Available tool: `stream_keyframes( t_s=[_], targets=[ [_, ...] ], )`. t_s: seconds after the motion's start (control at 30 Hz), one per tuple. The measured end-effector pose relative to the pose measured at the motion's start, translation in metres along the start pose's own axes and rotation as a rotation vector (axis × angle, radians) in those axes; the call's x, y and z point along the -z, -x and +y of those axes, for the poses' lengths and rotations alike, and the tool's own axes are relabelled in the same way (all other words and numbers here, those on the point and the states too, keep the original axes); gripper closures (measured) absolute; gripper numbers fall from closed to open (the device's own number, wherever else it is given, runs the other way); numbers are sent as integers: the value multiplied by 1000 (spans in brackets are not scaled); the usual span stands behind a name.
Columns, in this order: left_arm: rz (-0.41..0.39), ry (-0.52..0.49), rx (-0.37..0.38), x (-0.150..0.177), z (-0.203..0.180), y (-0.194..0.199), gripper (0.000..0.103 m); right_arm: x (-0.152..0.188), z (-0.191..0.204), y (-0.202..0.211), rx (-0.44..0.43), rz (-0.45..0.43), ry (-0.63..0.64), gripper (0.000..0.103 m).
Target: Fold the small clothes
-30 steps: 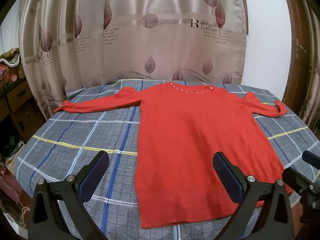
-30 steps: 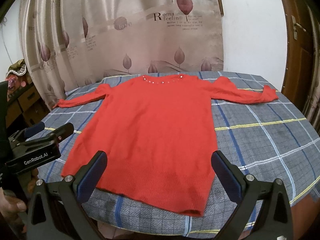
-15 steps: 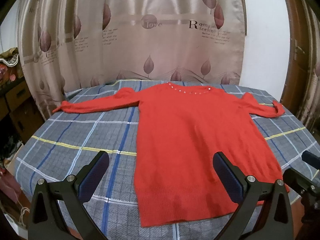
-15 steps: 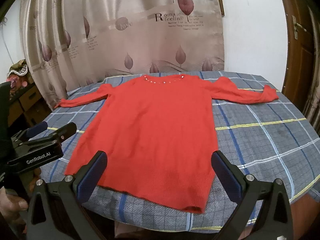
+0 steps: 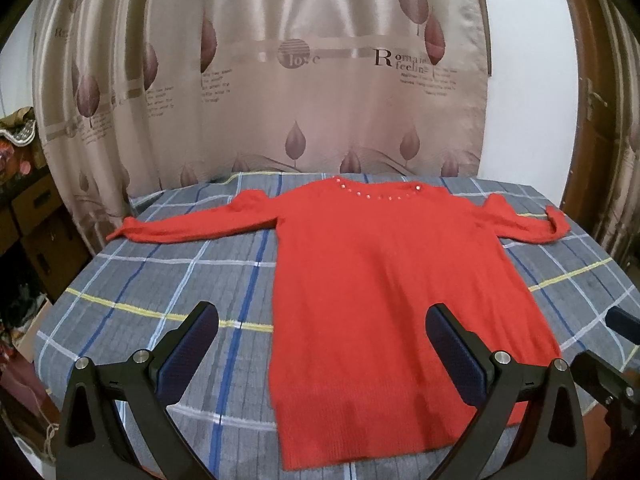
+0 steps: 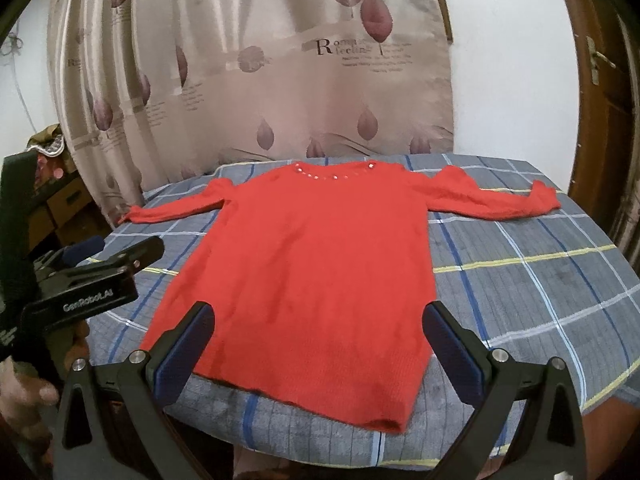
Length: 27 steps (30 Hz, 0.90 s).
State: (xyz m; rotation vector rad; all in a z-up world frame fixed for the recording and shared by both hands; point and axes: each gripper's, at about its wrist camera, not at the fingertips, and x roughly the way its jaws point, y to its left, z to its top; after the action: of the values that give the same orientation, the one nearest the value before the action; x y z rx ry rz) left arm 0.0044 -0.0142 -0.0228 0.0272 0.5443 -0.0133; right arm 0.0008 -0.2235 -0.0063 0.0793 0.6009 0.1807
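Note:
A small red knit sweater (image 5: 384, 280) (image 6: 316, 264) lies flat on the table, front up, both sleeves spread sideways and a beaded neckline at the far end. Its hem is toward me. My left gripper (image 5: 322, 344) hovers above the near left part of the hem, open and holding nothing. My right gripper (image 6: 318, 344) hangs over the hem's middle, open and holding nothing too. The left gripper's black body (image 6: 92, 292) shows at the left edge of the right wrist view, held by a hand (image 6: 28, 392).
A round table under a grey plaid cloth (image 5: 160, 280) (image 6: 540, 288) carries the sweater. A beige leaf-print curtain (image 5: 300, 80) hangs close behind it. Wooden drawers (image 5: 36, 220) stand at the left, a brown door (image 6: 600, 100) at the right.
Both grippers have drawn back and lifted slightly, so the sweater sits a bit farther off. Both stay open. The sweater has not moved.

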Motion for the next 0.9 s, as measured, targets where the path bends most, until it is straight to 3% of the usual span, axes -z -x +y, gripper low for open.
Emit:
stream_keyframes(
  t_s=[0.27, 0.53, 0.7, 0.8, 0.9],
  targets=[
    [15, 6, -9, -26, -4, -32, 0, -35, -9, -27, -46, -1, -11, 0],
    [39, -30, -32, -44, -13, -84, 0, -66, -48, -67, 19, 19, -35, 0],
    [57, -19, -18, -52, -2, -121, 0, -83, -110, -95, 71, 38, -86, 0],
    [97, 42, 10, -54, 19, -147, 0, -91, -176, -105, 113, 48, -198, 1],
    [126, 121, 39, -50, 40, -170, 0, -96, -252, -116, 228, 86, -322, 25]
  ],
)
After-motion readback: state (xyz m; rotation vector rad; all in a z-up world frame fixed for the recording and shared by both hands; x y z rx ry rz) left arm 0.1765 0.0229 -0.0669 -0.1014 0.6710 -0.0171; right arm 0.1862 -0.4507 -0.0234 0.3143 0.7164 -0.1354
